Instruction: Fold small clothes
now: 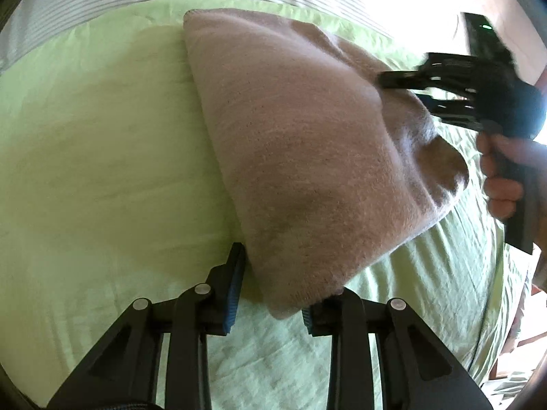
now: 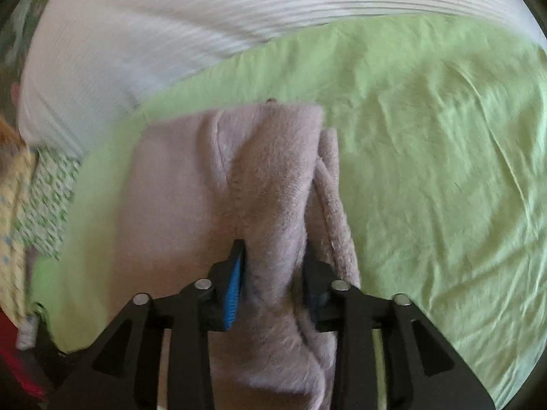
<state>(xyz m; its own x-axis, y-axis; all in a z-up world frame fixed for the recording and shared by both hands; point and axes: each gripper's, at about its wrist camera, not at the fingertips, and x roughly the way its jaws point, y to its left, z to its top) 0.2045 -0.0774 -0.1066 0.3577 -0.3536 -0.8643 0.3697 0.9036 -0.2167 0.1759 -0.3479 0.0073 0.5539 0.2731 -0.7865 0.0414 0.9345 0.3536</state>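
Note:
A fuzzy pink garment (image 1: 307,143) lies folded on the green sheet (image 1: 85,171). Its near corner sits between the jaws of my left gripper (image 1: 271,294), which is shut on that thick fold. In the right wrist view a raised ridge of the same garment (image 2: 266,184) runs between the jaws of my right gripper (image 2: 273,283); the jaws stand apart and the fleece lies loosely between them. The left wrist view shows the right gripper (image 1: 400,89), blurred, at the garment's far right edge, with a hand (image 1: 502,177) on its handle.
A white striped cover (image 2: 171,34) lies beyond the green sheet. A patterned green-and-white cloth (image 2: 44,198) and yellow fabric (image 2: 13,205) lie at the left edge. Bare green sheet (image 2: 444,171) spreads to the right of the garment.

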